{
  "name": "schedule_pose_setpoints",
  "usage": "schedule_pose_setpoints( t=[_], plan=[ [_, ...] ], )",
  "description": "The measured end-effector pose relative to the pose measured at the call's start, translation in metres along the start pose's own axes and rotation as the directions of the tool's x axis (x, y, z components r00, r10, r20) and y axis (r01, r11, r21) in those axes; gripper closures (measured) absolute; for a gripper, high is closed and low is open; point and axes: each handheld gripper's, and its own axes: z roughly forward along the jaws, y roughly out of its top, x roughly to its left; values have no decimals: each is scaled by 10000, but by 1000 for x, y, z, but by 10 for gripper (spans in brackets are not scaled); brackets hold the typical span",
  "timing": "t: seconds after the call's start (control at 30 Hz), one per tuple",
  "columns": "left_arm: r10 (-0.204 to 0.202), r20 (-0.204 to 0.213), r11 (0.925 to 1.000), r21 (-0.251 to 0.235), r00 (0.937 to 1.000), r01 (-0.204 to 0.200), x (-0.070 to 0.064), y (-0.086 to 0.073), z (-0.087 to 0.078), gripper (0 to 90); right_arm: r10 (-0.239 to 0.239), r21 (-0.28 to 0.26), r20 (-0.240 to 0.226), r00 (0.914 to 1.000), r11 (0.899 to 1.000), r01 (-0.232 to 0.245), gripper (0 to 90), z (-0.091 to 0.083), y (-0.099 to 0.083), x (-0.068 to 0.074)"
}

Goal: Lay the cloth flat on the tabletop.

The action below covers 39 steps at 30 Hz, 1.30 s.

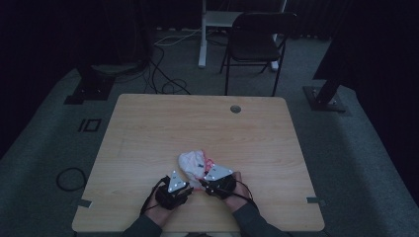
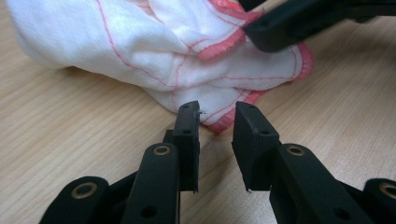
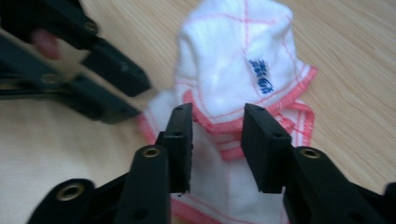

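Room is dimly lit; the far wall is lost in darkness. Floor (image 1: 44,148) is covered in grey carpet. A light wooden table (image 1: 148,128) with rounded corners is set in the middle, with a round cable hole (image 1: 235,109) near its far edge. A black folding chair (image 1: 256,42) is placed beyond the table, beside a white desk leg (image 1: 202,34). Black cables (image 1: 163,81) are trailed across the carpet behind the table, and a coiled cable (image 1: 70,178) is seen left of it. Dark stand bases (image 1: 89,89) (image 1: 323,96) are positioned at both far corners. Tape marks (image 1: 90,125) are seen on the carpet at left.
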Motion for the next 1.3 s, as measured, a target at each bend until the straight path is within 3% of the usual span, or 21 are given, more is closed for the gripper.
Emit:
schedule_pose_setpoints(
  t=[0.1, 0.17, 0.43, 0.73, 0.8, 1.0, 1.07, 1.13, 1.3],
  plan=[
    [65, 51, 10000, 59, 10000, -65, -2, 0, 3, 719, -29, 78, -75, 10000, 10000, 29, 836, 4, 0, -4],
    [120, 89, 9999, 12, 9999, -120, -5, 1, 4, 721, -62, 65, -62, 10000, 10000, 63, 886, 4, 0, -6],
    [327, 209, 9995, 31, 9992, -328, -11, 4, 12, 729, 198, -58, 266, 9994, 9998, -196, 896, -2, -1, -15],
    [208, -74, 9997, 124, 9998, -207, -2, 5, 12, 744, 857, -412, 1001, 9913, 9958, -819, 896, -20, -1, -44],
    [-5, -605, 9998, 183, 9982, 16, 6, 4, 9, 745, 1079, -508, 1178, 9872, 9934, -1026, 896, -25, -3, -51],
    [-544, -1089, 9978, 317, 9926, 582, 24, 2, 4, 754, 1349, -557, 1486, 9797, 9902, -1279, 896, -32, -10, -64],
    [-508, -1162, 9979, 350, 9919, 552, 24, 2, 3, 755, 1396, -556, 1555, 9779, 9896, -1324, 896, -33, -11, -67],
    [-460, -975, 9986, 222, 9942, 483, 20, 3, 2, 754, 1458, -569, 1583, 9766, 9887, -1384, 896, -34, -12, -68],
    [180, -210, 9998, -105, 9996, -182, 2, 12, 4, 755, 1414, -553, 1585, 9772, 9894, -1342, 896, -33, -11, -68]
  ],
)
